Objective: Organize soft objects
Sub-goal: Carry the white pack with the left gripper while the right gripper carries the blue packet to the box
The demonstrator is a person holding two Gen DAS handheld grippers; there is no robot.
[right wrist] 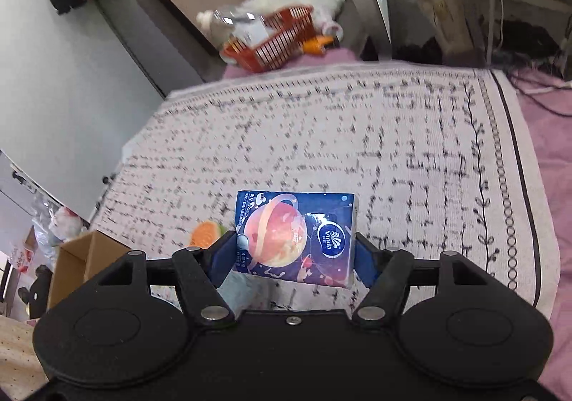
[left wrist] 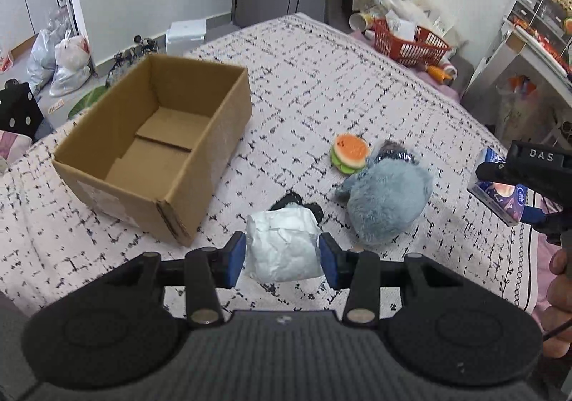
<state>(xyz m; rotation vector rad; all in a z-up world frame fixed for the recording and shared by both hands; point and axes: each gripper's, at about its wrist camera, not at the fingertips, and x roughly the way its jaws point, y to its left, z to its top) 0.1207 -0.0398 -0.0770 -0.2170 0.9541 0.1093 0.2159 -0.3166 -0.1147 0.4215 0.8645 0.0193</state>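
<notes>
- Your left gripper (left wrist: 282, 254) clamps a white crinkled soft pack (left wrist: 284, 245) between its blue pads, held clear above the bedspread (left wrist: 357, 86)
- Your right gripper (right wrist: 291, 258) pinches a blue Vinda tissue pack (right wrist: 295, 236) by its short sides, likewise off the cover
- Step in hand, by the look of it: carrying both soft items to the open cardboard box (left wrist: 157, 147), which sits ahead and left of the left tongs and looks empty
- The next move calls for bringing each pack over the box's rim before you let go
- Just ahead of the left tongs a grey plush toy (left wrist: 386, 197) and a burger-shaped squishy (left wrist: 350, 152) wait on the cover
- A cluttered bedroom: a red basket (left wrist: 411, 41) at the far edge
</notes>
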